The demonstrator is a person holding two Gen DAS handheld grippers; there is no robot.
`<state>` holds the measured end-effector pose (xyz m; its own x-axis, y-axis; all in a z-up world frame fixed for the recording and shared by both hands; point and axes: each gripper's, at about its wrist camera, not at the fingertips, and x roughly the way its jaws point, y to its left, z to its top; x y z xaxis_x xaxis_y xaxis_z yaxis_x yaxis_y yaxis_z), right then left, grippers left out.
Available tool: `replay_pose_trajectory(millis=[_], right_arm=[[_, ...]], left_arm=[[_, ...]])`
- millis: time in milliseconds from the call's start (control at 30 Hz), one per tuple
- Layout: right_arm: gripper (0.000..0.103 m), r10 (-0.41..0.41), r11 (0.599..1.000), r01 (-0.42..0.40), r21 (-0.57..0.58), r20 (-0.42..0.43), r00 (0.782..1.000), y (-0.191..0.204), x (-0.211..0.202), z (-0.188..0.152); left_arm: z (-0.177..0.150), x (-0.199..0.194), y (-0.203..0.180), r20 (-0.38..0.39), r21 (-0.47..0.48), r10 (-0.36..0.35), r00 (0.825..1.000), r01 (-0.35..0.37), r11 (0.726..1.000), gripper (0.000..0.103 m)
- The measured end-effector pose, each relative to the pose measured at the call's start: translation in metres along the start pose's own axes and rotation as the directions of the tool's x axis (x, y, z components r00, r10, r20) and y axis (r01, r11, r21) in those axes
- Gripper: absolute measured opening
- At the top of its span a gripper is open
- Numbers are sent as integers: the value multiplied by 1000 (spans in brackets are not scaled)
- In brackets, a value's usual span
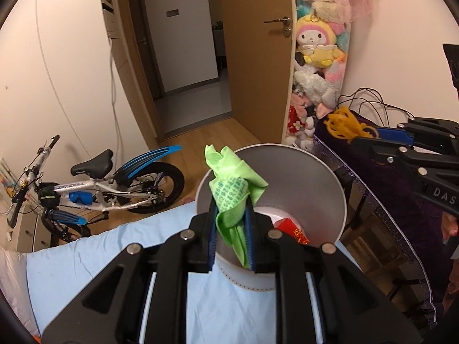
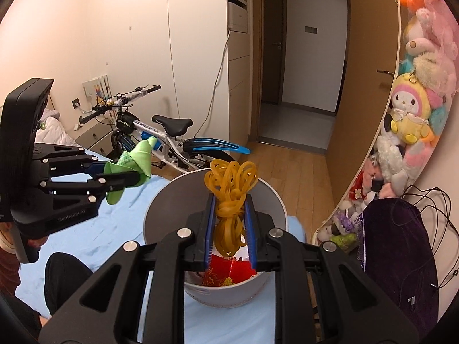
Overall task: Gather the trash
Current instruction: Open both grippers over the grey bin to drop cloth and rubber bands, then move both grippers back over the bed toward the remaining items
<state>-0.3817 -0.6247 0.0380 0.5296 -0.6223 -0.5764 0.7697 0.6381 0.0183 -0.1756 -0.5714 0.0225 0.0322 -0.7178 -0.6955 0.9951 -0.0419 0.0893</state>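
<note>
Left gripper, lower centre, is clamped on a green cloth; right gripper is clamped on yellow rubber bands. Both hang over the white bin. Step: depositing. Next: part jaws above the opening.

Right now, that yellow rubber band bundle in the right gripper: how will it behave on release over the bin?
The rubber band bundle looks floppy: loops sag below the right gripper. Probably light, and tangled enough to fall as one clump. It may snag on the pads rather than drop cleanly into the bin.
</note>
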Motion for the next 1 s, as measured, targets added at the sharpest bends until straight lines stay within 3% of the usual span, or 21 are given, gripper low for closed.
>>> replay_pose_trajectory(millis=[33, 100, 167, 200, 467, 633, 667, 767, 867, 933, 1000], right_arm=[[20, 2, 1000, -2, 11, -4, 1000, -3, 5, 1], [29, 8, 1000, -8, 29, -15, 1000, -6, 16, 2], [37, 11, 999, -10, 46, -26, 1000, -8, 27, 4], [37, 14, 999, -13, 50, -31, 999, -8, 31, 4], [37, 18, 1000, -18, -7, -49, 999, 19, 42, 11], [38, 68, 993, -70, -96, -30, 997, 65, 41, 12], [42, 84, 989, -87, -118, -27, 996, 77, 42, 12], [46, 156, 972, -159, -171, -26, 987, 121, 49, 6], [46, 253, 941, -257, -221, -43, 966, 173, 62, -3], [46, 321, 912, -327, -248, -65, 945, 212, 72, -10], [46, 374, 881, -381, -279, -81, 924, 251, 80, -18]], left_arm=[[1, 3, 0, -6, 5, -14, 1000, 15, 1000, 19], [1, 13, 0, -21, 9, -26, 999, 26, 1000, 30], [2, 21, -1, -17, 15, -15, 1000, 15, 1000, 67], [1, 24, -1, -5, 19, 1, 1000, -1, 1000, 72], [-14, 25, 19, -6, -9, 14, 1000, -14, 1000, 74], [-53, 4, 59, 8, -115, 76, 997, -75, 991, 74], [-63, -1, 67, 6, -137, 99, 995, -97, 986, 74], [-103, -21, 102, -17, -228, 179, 984, -178, 957, 74], [-154, -49, 143, -67, -326, 275, 959, -281, 903, 74], [-194, -71, 171, -120, -380, 357, 926, -375, 845, 74], [-235, -96, 198, -183, -423, 442, 878, -476, 771, 74]])
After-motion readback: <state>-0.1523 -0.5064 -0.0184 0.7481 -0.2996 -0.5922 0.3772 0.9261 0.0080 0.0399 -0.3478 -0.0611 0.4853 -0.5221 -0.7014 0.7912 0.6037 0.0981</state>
